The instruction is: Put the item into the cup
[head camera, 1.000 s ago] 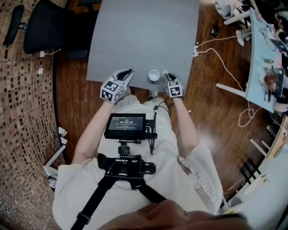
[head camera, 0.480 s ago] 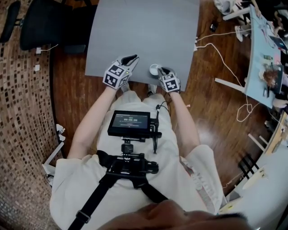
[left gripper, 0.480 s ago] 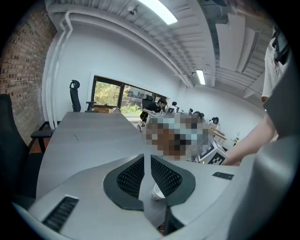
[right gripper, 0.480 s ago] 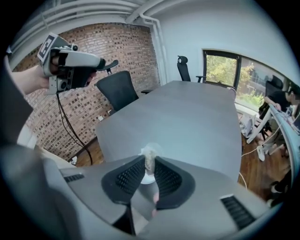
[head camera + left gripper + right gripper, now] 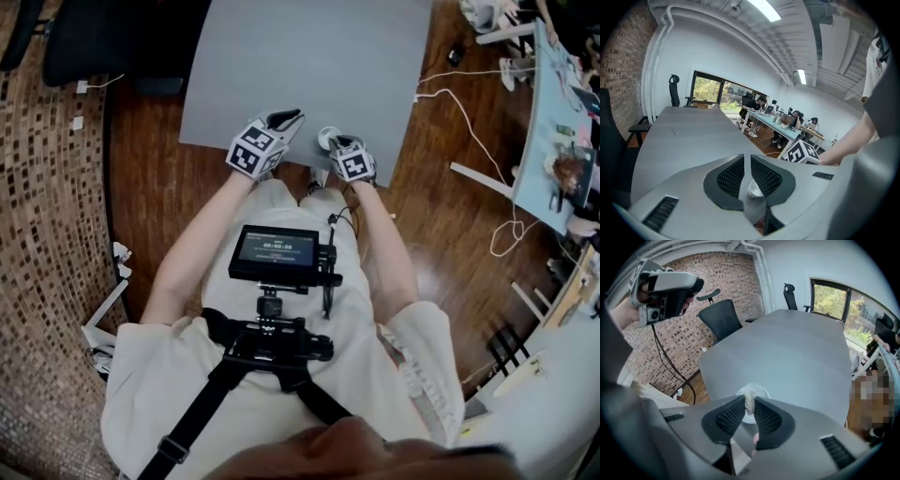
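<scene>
Worktop (image 5: 309, 75): grey, rectangular, stood on a wooden floor (image 5: 150, 178).
Load: one white cup (image 5: 326, 138), upright, near the front edge.

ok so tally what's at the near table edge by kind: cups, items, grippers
cup: 1
item, pinched in the fingers of the right gripper over the cup: 1
grippers: 2, the right gripper and the left gripper, which holds nothing
total: 4
</scene>
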Action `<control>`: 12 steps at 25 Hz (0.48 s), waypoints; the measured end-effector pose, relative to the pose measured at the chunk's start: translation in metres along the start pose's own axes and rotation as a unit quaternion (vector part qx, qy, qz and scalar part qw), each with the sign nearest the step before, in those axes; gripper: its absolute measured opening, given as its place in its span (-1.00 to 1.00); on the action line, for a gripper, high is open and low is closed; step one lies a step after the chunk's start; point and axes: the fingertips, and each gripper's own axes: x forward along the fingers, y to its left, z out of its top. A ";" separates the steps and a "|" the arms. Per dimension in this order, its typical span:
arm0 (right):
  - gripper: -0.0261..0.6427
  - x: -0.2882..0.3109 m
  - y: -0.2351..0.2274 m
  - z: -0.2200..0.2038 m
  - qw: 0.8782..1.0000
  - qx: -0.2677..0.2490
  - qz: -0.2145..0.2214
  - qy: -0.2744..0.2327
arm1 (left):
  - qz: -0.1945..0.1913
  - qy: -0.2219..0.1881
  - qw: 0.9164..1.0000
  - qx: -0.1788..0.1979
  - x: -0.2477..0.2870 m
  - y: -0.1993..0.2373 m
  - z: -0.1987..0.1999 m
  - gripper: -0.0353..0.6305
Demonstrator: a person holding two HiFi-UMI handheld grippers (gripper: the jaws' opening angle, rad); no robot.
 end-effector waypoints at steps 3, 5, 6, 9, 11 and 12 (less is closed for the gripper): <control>-0.71 0.010 -0.002 -0.007 1.000 -0.004 -0.003 0.024 | 0.003 0.005 1.000 -0.007 0.003 -0.002 -0.006 -0.79; -0.71 0.016 -0.003 -0.009 0.999 -0.004 -0.003 0.037 | 0.004 0.007 1.000 -0.010 0.004 -0.004 -0.008 -0.79; -0.71 0.018 -0.002 -0.010 0.999 -0.004 -0.002 0.041 | 0.005 0.008 1.000 -0.012 0.004 -0.004 -0.009 -0.79; -0.71 0.020 -0.001 -0.006 0.999 -0.004 0.001 0.043 | 0.007 0.009 1.000 -0.017 0.006 -0.002 -0.012 -0.79; -0.71 0.022 -0.003 -0.007 0.999 -0.007 -0.001 0.050 | 0.008 0.010 1.000 -0.020 0.007 -0.001 -0.013 -0.79; -0.71 0.023 -0.004 -0.009 0.998 -0.007 -0.001 0.056 | 0.008 0.010 1.000 -0.021 0.008 0.001 -0.013 -0.79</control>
